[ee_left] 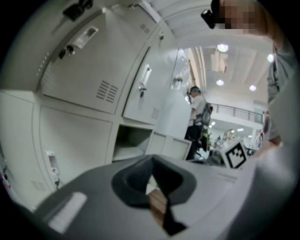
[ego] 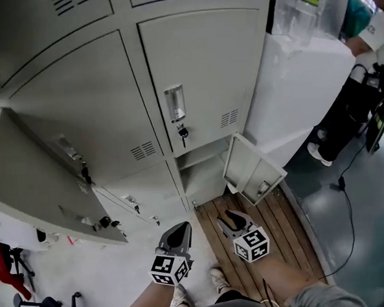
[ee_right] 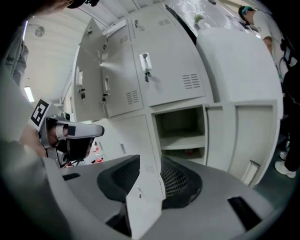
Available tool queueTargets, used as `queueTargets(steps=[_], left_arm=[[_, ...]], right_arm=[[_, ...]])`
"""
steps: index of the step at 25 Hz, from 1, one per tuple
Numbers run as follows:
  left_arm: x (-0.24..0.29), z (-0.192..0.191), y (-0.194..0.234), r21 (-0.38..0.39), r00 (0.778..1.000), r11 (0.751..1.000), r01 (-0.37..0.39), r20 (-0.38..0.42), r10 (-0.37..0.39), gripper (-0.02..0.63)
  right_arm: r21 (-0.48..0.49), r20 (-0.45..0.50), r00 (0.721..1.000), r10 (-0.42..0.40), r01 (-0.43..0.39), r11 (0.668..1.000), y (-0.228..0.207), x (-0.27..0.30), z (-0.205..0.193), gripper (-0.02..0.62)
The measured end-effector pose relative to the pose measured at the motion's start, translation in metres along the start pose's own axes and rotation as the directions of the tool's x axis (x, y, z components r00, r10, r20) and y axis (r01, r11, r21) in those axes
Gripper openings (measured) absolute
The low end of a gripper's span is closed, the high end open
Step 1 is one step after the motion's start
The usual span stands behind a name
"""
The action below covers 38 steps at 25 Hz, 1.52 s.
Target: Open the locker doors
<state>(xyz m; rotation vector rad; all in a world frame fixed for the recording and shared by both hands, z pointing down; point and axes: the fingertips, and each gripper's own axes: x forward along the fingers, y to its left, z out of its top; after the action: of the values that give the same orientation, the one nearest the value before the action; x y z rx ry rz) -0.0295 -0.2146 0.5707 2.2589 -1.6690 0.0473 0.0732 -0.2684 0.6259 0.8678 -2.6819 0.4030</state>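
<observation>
Okay, head view first. Shows the left gripper (ego: pixel 179 233) closed on nothing and the right gripper (ego: pixel 233 217) spread, both low, clear of the lockers, over the wooden platform (ego: pixel 275 232). Shows the upper-left door (ego: pixel 37 172) swung wide, and the small bottom door (ego: pixel 253 173) open beside its open compartment (ego: pixel 203 178). Leaves the keyed door (ego: pixel 200 71) shut, with its latch (ego: pixel 175 104) and key (ego: pixel 182 134) on the left edge. Leaves the lower-left door (ego: pixel 145 185) shut too. Reads as between doors; probably the keyed one next.

Left gripper view: confirms jaws together, tips meeting, just a sliver of floor through the gap. Empty.

Right gripper view: confirms jaws apart, nothing pinched. Shows only pale locker front through the gap, open compartment ahead.

For the step:
- Raise the right gripper to the latch and come in square to the door face.
- Close on the latch tab, not the dangling key.
- Pull along the hinge arc, likely rightward, rather than straight back.

Room:
- Looks free in front of the middle column.
- Mind the lower corner of the upper-left door overhanging at left.
- Mind the small bottom door jutting over the platform near the right gripper.
- Expect the white cabinet (ego: pixel 298 91) just beside the lockers to limit swing.
- Ignore the bystander (ego: pixel 349 117), well apart.
</observation>
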Motion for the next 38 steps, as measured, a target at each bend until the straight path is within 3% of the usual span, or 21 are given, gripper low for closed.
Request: queueTargets(steps=[7, 11, 17, 24, 31, 38], left_arm=[[-0.102, 0.088, 0.005, -0.037, 0.981, 0.986, -0.162, 0.099, 0.165, 0.005], [-0.16, 0.133, 0.009, -0.04, 0.966, 0.98, -0.197, 0.161, 0.201, 0.005], [-0.249, 0.181, 0.026, -0.011, 0.956, 0.982, -0.189, 0.224, 0.187, 0.005], [-0.33, 0.226, 0.048, 0.057, 0.967, 0.991, -0.125, 0.231, 0.108, 0.005], [-0.377, 0.252, 0.042, 0.051, 0.957, 0.993, -0.105, 0.276, 0.087, 0.005], [-0.381, 0.266, 0.014, 0.025, 0.931, 0.987, -0.16, 0.336, 0.142, 0.005]], right_arm=[[-0.112, 0.01, 0.975, 0.222, -0.22, 0.969, 0.095, -0.012, 0.112, 0.099], [-0.135, 0.022, 0.96, 0.281, -0.275, 0.952, 0.144, -0.022, 0.159, 0.071], [-0.123, 0.072, 0.96, 0.269, -0.259, 0.958, 0.215, -0.042, 0.204, 0.041], [-0.07, 0.164, 0.968, 0.19, -0.181, 0.981, 0.276, -0.07, 0.249, 0.009], [-0.057, 0.206, 0.959, 0.193, -0.185, 0.981, 0.308, -0.102, 0.273, 0.008], [-0.085, 0.214, 0.944, 0.25, -0.237, 0.968, 0.287, -0.133, 0.294, 0.008]])
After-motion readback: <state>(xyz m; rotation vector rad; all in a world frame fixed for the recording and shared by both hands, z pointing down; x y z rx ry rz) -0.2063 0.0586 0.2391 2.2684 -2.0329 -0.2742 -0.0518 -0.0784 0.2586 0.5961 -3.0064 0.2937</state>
